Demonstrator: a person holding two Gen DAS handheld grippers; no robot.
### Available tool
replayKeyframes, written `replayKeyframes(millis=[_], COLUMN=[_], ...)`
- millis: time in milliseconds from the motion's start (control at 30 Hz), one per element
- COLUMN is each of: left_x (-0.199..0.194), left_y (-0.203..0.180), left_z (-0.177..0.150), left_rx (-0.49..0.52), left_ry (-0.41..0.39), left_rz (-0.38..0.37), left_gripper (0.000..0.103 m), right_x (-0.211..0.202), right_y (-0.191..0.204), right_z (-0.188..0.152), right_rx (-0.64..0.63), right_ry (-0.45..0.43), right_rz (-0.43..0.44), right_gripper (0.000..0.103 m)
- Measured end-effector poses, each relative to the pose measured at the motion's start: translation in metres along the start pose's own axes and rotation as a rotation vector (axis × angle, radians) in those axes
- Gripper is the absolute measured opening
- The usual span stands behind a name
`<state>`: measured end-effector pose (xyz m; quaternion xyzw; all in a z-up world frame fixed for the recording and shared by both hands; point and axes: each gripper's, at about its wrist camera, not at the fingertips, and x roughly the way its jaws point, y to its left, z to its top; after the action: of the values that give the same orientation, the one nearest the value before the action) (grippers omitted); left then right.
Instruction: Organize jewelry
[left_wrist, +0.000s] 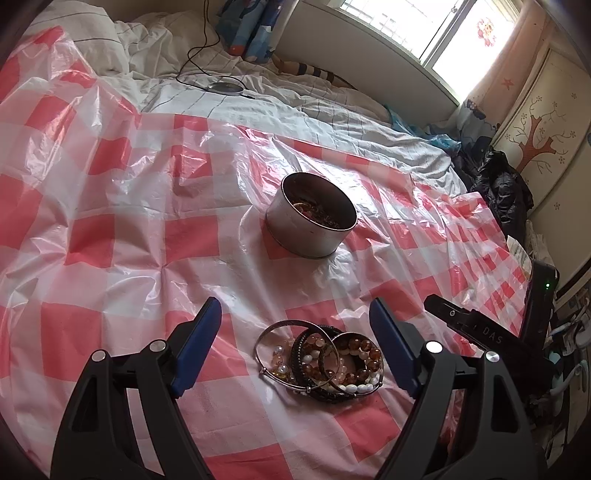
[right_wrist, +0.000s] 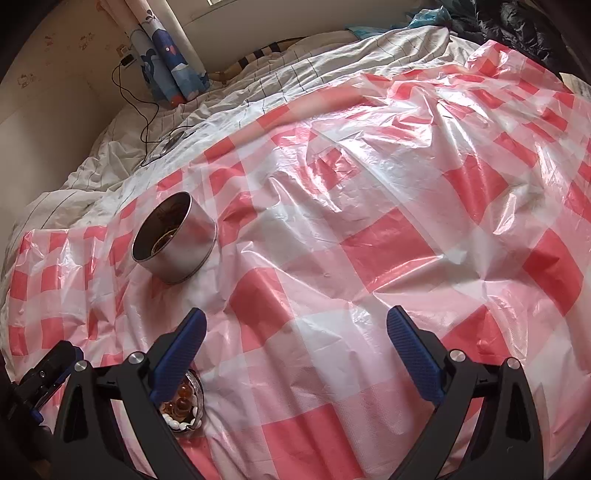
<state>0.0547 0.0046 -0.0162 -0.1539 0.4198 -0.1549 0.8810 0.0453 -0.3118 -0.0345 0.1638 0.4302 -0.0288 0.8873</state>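
The left hand-held gripper (left_wrist: 295, 332) hovers above a bed covered by a red-and-white checked plastic sheet (left_wrist: 110, 221). Its blue-padded fingers (left_wrist: 199, 343) stand wide apart and grip nothing. A pile of bracelets (left_wrist: 321, 360) lies on the sheet between the two fingers, nearer the right-side finger and not touching either. The pile consists of thin metal bangles, a dark braided band, and strings of amber, pink and white beads, all overlapping.

A round metal tin (left_wrist: 310, 221) stands upright and uncovered on the sheet, farther out, well apart from the pile. More jewelry is visible inside it.

The right hand-held gripper (right_wrist: 295, 343) hovers over a bare part of the sheet, its fingers (right_wrist: 413, 354) also spread wide and holding nothing. In the right wrist view the pile is partly hidden behind the left-side finger, and the tin stands to the upper left.

A white quilt (left_wrist: 258, 103) lies rumpled beyond the sheet, with a black cable (left_wrist: 199, 40) running across it.
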Motion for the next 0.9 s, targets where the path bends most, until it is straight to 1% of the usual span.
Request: replayKeyframes(millis=[200, 400, 500, 633, 733, 833, 900], left_x=[-0.006, -0.016, -0.018, -0.014, -0.006, 0.001, 0.004], left_y=[0.012, 0.042, 0.052, 0.048, 0.032, 0.014, 0.01], left_z=[0.003, 0.008, 0.008, 0.006, 0.002, -0.001, -0.002], left_rx=[-0.015, -0.081, -0.093, -0.059, 0.009, 0.08, 0.097], left_ry=[-0.016, -0.036, -0.032, -0.017, 0.016, 0.035, 0.041], left_rz=[-0.005, -0.058, -0.07, -0.071, -0.069, -0.047, -0.021], left_gripper=[0.078, 0.078, 0.078, 0.078, 0.078, 0.078, 0.078], right_x=[-0.002, -0.005, -0.006, -0.005, -0.004, -0.001, 0.004], right_y=[-0.001, -0.005, -0.007, 0.0, 0.01, 0.024, 0.038], right_z=[0.001, 0.002, 0.002, 0.001, -0.001, -0.005, -0.01], right_rx=[0.0, 0.025, 0.034, 0.007, -0.043, -0.113, -0.19], right_ry=[-0.006, -0.014, -0.015, -0.008, 0.0, 0.028, 0.062], right_rz=[0.013, 0.042, 0.065, 0.095, 0.099, 0.127, 0.14], right_gripper=[0.094, 0.094, 0.094, 0.094, 0.094, 0.094, 0.094])
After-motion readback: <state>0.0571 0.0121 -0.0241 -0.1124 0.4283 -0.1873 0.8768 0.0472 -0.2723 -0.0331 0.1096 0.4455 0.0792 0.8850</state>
